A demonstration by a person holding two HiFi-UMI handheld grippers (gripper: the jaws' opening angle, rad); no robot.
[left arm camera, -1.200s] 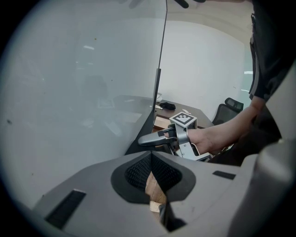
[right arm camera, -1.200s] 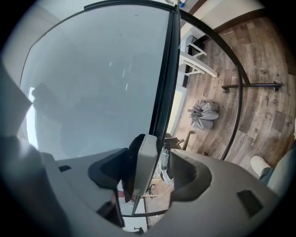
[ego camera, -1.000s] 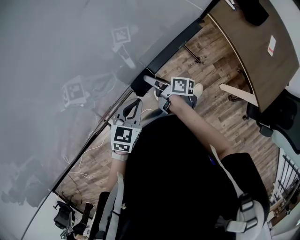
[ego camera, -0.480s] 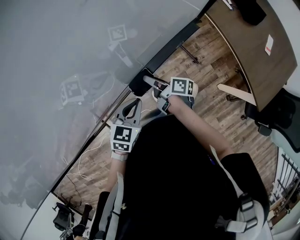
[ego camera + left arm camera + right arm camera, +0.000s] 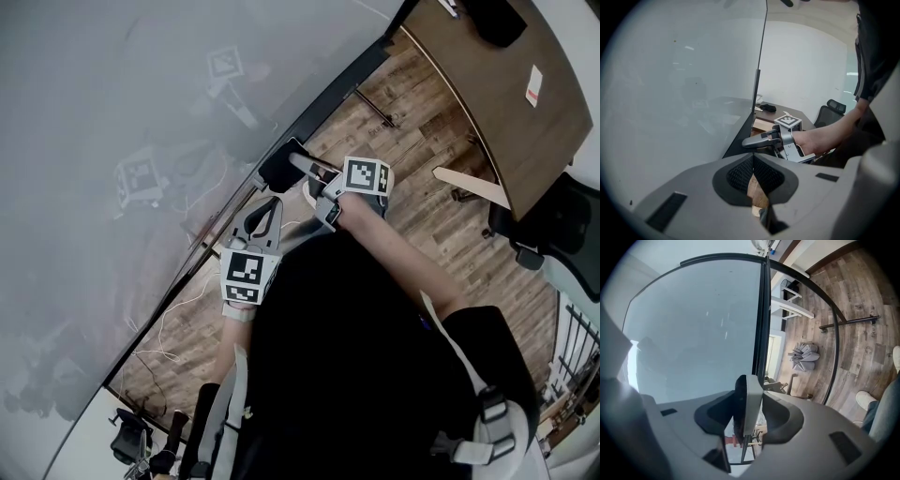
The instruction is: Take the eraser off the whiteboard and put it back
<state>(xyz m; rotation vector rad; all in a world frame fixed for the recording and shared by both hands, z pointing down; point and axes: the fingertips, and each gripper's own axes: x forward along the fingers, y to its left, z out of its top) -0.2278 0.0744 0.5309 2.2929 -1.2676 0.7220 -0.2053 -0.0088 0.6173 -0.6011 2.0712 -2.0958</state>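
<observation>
The eraser (image 5: 279, 167), a dark block with a grey back, sits against the lower edge of the whiteboard (image 5: 112, 112). My right gripper (image 5: 302, 163) reaches it from the right. In the right gripper view the eraser (image 5: 751, 394) stands on edge between the jaws of that gripper (image 5: 746, 401), black felt to the left. The jaws have just been closing and now press on it. My left gripper (image 5: 265, 206) hangs just below and to the left, its tips together and empty. Seen from the left gripper (image 5: 753, 158), the right gripper (image 5: 761, 139) lies ahead by the board.
A black frame (image 5: 347, 80) runs along the board's bottom edge. Below it is wood flooring with loose cables (image 5: 187, 300). A brown table (image 5: 506, 84) and a dark office chair (image 5: 562, 225) stand at the right.
The right gripper's jaws have narrowed around the eraser. Both hands stay almost where they were; the view has shifted slightly.
</observation>
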